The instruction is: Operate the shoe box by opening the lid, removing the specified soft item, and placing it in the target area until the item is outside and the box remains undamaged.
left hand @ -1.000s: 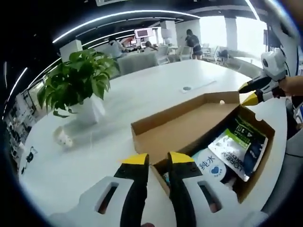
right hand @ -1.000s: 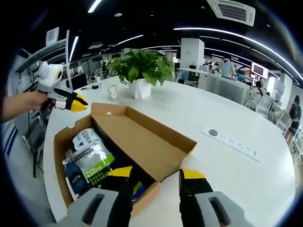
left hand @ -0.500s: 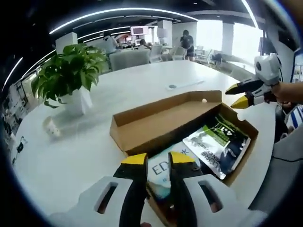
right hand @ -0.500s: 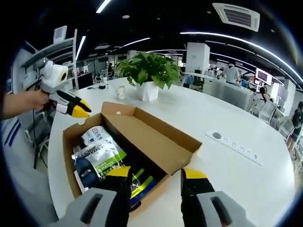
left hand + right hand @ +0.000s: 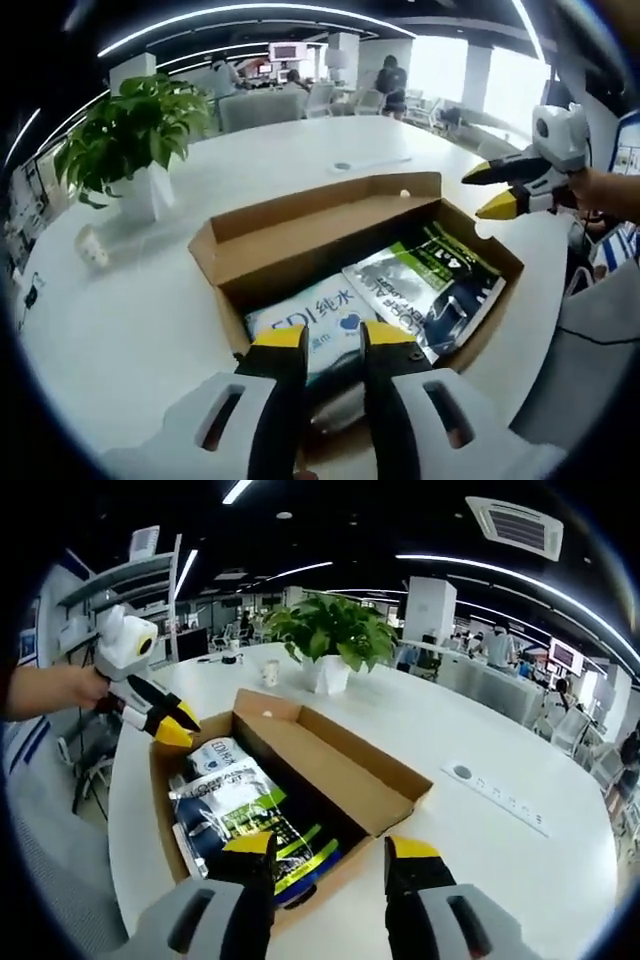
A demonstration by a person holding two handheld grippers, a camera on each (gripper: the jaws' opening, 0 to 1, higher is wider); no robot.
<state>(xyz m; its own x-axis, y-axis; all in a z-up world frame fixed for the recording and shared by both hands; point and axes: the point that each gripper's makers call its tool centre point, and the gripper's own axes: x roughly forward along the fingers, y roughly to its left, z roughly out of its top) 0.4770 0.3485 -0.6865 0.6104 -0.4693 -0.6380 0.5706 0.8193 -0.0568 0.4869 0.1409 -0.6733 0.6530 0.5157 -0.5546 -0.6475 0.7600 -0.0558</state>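
A brown cardboard shoe box [image 5: 310, 245] lies on the white table [image 5: 120, 330] with its lid folded back. Inside lie a white and blue soft packet [image 5: 315, 318] and a green, white and dark pouch [image 5: 430, 285]. My left gripper [image 5: 332, 340] hovers over the box's near edge above the white packet, open, with nothing between its narrowly parted fingers. In the right gripper view the box [image 5: 335, 775] shows both packs [image 5: 235, 805], and the left gripper [image 5: 180, 728] sits at its far corner. My right gripper [image 5: 330, 848] stands wide open over the near end; it also appears beside the box's right corner [image 5: 485, 195].
A potted green plant [image 5: 120, 140] [image 5: 335, 635] and a small white cup [image 5: 92, 247] stand on the table beyond the box. A flush socket strip [image 5: 495, 785] runs across the table. Chairs and people are in the far background. A hand [image 5: 50, 690] holds the left gripper.
Both cameras have moved in closer over the open box, so more of its contents show. The left gripper now hangs above the white packet. The lid stays open.
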